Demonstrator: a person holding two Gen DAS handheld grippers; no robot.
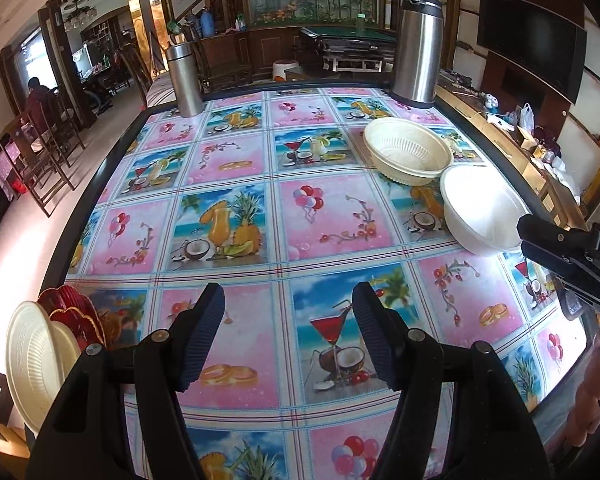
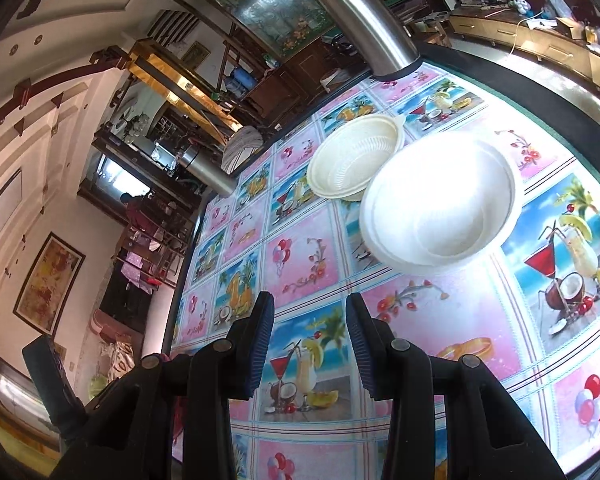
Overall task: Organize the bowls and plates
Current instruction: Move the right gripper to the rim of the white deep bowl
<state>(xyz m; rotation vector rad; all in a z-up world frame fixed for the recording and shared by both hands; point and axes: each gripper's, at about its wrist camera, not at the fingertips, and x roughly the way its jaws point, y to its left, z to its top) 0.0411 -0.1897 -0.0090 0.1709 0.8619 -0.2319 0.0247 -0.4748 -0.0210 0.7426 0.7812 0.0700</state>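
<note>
Hovering empty and parted, the left gripper (image 1: pixel 288 336) and right gripper (image 2: pixel 310 340) face the white bowl (image 2: pixel 440 208) touching the cream bowl (image 2: pixel 356 160) on the table (image 2: pixel 320 264); a careless rim pinch could shove both away.

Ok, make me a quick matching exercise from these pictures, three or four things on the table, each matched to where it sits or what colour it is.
Things:
1. white bowl
2. cream bowl
3. tall steel flask
4. short steel flask

Descriptions:
A. far left corner of the table
B. ribbed inside, behind the white one
C. smooth, nearest the right gripper
D. far right corner

Pairs: 1-C, 2-B, 3-D, 4-A
</note>
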